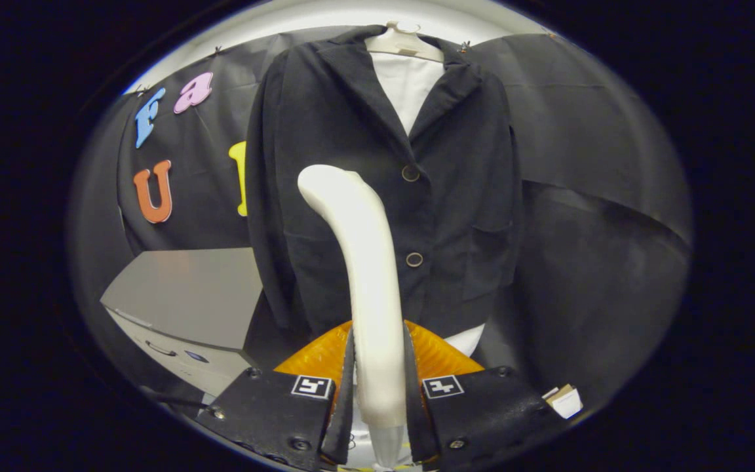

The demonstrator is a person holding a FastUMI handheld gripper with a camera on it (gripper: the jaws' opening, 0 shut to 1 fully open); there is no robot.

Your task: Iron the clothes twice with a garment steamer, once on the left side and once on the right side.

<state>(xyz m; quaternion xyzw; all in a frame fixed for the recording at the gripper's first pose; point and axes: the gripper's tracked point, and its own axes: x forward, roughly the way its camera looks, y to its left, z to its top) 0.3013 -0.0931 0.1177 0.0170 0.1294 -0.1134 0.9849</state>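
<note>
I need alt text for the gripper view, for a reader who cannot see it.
The tool is shut on the white handle of a garment steamer, whose head rises in front of a black jacket on a hanger. A grey box stands beside the jacket.

Matt black cloth jacket [351,196]; smooth, glossy cream plastic steamer [367,275]; translucent ribbed orange plastic base [436,354].

The steamer [364,275] hides part of the jacket [456,196] front; its head faces away
</note>
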